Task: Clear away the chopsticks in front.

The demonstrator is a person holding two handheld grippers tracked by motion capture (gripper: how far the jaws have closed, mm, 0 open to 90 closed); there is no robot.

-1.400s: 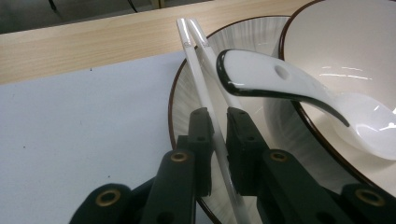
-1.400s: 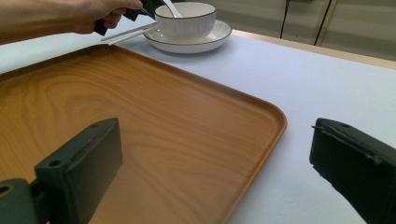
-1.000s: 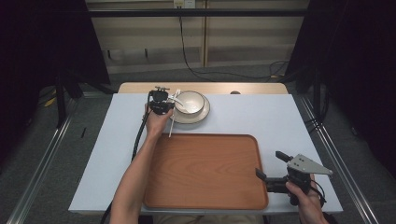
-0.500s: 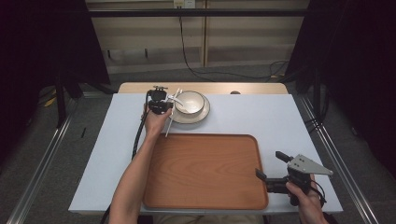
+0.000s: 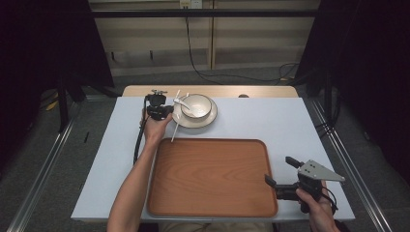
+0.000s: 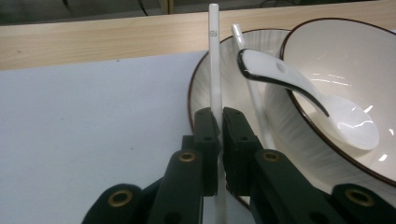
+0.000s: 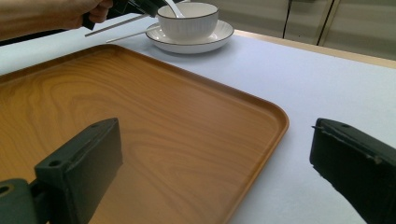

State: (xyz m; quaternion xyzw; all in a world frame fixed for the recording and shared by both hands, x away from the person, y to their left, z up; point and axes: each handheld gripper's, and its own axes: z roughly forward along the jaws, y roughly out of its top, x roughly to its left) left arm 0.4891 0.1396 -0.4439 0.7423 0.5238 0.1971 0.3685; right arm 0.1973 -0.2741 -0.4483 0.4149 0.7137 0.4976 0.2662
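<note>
My left gripper (image 5: 159,110) (image 6: 220,117) is shut on a white chopstick (image 6: 214,65) just left of a white plate (image 5: 211,117) (image 6: 200,79). A second chopstick (image 6: 253,95) leans on the plate's rim beside it. On the plate stands a white bowl (image 5: 200,107) (image 6: 359,51) with a white spoon (image 6: 308,95) in it, handle toward my gripper. My right gripper (image 5: 279,170) (image 7: 212,144) hangs open over the right edge of the wooden tray (image 5: 210,176) (image 7: 140,107), with nothing between its jaws.
The tray lies at the table's near middle on a pale blue-white cover (image 5: 270,121). A bare wooden strip (image 5: 261,91) runs along the far edge. The person's left forearm (image 5: 133,183) crosses the tray's left side.
The held chopstick's near end has swung slightly left. The right gripper has stayed where it was.
</note>
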